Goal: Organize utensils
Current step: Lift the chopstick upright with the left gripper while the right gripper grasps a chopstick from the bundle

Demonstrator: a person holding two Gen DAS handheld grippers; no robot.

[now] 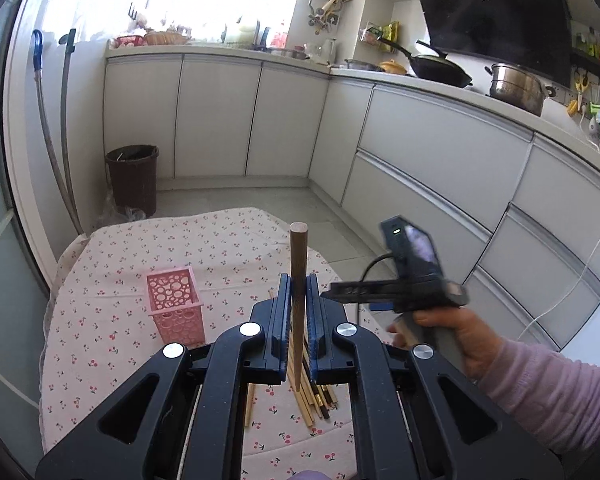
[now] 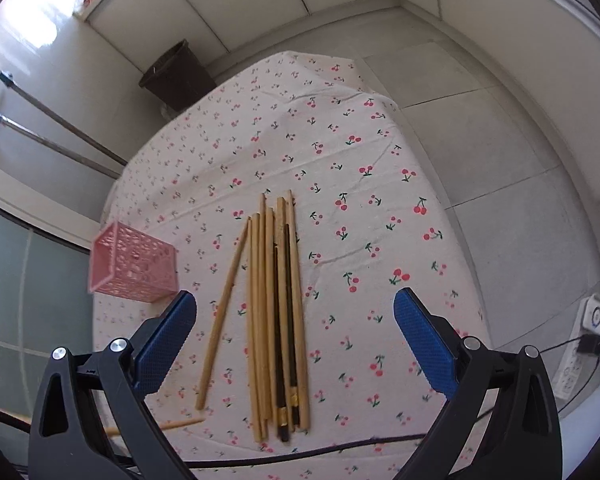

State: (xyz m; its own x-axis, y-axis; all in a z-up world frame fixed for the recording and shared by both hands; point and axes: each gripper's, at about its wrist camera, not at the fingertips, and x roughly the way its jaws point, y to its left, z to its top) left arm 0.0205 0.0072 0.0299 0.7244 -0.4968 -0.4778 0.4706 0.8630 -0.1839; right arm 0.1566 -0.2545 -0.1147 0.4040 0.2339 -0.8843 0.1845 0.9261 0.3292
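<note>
I see the pink holder (image 1: 175, 305) upright on the cherry-print cloth (image 1: 228, 240), its inside not visible to me. My left gripper (image 1: 299, 300) clamps one brown chopstick (image 1: 298, 280), long axis pointing up and away, above the pile of chopsticks (image 2: 278, 312), which the fingers partly hide. My right gripper (image 2: 296, 344) hangs wide and empty over that pile, which lies lengthwise away from me.

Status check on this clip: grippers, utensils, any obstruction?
Left gripper shut on one chopstick, lifted. Right gripper open above the chopstick pile. Pink holder upright beside the pile. Nothing in the way.
</note>
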